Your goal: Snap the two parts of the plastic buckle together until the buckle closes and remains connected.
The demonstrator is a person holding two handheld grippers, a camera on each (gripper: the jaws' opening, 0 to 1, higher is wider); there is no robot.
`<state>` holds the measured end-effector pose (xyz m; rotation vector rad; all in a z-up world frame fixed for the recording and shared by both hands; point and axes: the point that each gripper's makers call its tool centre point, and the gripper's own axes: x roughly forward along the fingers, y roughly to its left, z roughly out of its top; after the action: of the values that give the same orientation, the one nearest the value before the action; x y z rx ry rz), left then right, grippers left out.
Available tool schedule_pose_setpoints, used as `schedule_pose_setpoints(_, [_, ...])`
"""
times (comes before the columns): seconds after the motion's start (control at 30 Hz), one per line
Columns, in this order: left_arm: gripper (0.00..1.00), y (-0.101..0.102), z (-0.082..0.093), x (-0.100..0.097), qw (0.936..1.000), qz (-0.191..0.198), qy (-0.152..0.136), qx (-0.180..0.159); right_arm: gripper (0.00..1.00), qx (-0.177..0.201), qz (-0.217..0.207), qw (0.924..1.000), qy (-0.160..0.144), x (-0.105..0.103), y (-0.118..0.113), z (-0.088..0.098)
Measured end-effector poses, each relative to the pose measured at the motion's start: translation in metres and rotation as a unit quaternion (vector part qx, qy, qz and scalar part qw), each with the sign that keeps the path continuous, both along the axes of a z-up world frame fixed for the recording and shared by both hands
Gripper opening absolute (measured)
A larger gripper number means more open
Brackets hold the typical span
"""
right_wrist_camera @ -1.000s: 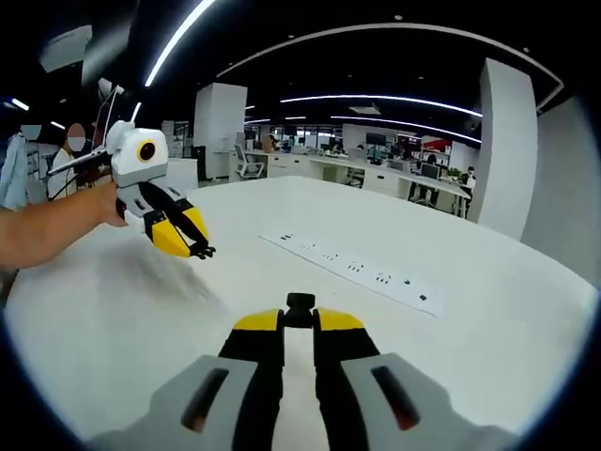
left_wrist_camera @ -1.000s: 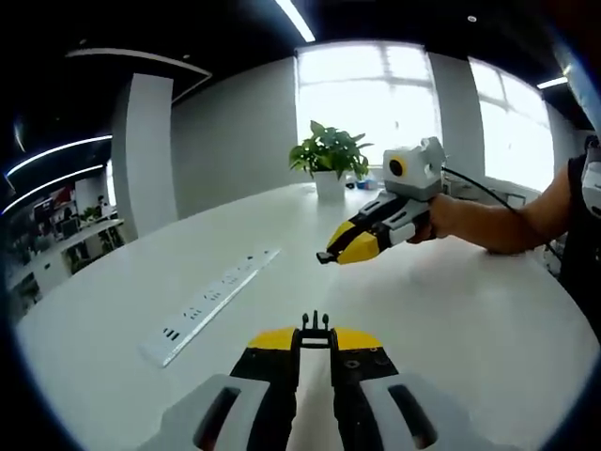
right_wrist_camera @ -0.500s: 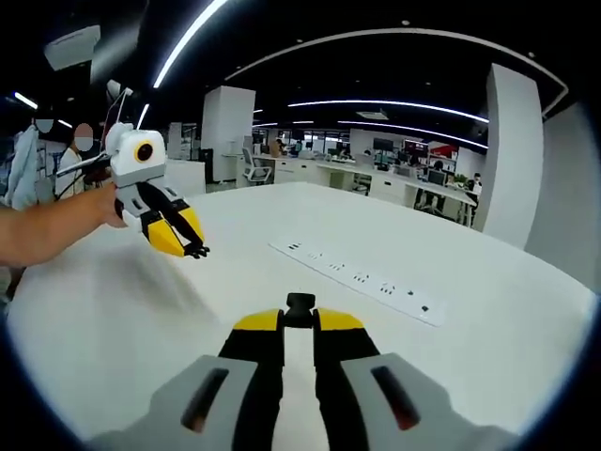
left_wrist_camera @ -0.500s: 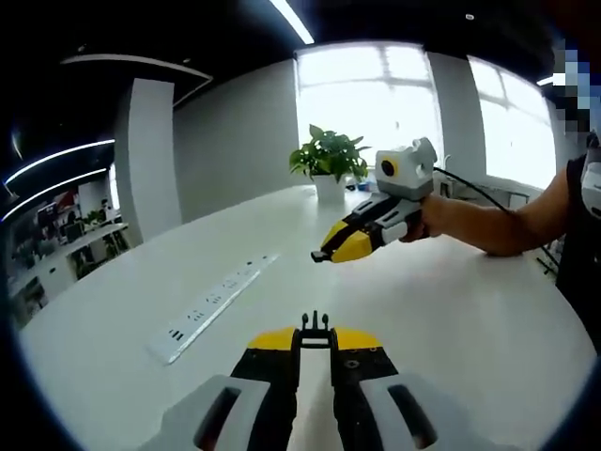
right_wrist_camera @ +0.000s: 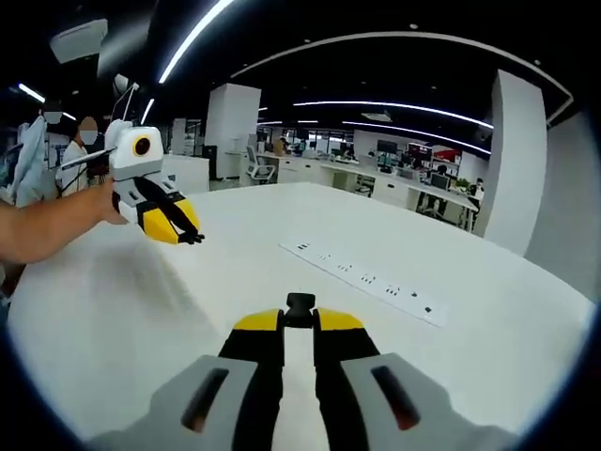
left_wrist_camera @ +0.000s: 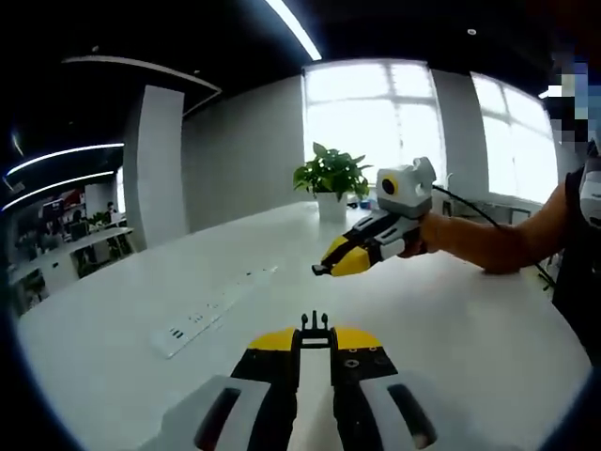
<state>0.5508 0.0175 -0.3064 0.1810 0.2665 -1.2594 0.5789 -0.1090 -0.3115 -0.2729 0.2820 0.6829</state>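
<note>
Left gripper (left_wrist_camera: pixel 315 331) pinching pronged buckle part (left_wrist_camera: pixel 315 324), right gripper (right_wrist_camera: pixel 300 312) pinching socket part (right_wrist_camera: pixel 300 303), well apart

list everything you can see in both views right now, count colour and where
buckle part with prongs: 1, black, clamped at the tips of the left gripper
buckle part, blunt end: 1, black, clamped at the tips of the right gripper
power strip: 1, white with dark sockets, flat on the table
table: 1, white, large, under both grippers
potted plant: 1, green leaves in a white pot, far edge of the table by the windows
pillars: 2 in the right gripper view, white, beyond the table
office desks: several, pale, background
left gripper: 1, yellow, black and grey, shut on its buckle part, raised over the table
right gripper: 1, same colours, shut on its buckle part
person's forearm: 1, holding the right gripper
</note>
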Motion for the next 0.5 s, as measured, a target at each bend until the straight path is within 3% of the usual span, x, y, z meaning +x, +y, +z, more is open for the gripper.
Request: schedule_pose_setpoints(0.5, [0.09, 0.000, -0.005, -0.001, 0.9995, 0.029, -0.007, -0.014, 0.10, -0.005, 0.005, 1.0000, 0.002, -0.011, 0.006, -0.003])
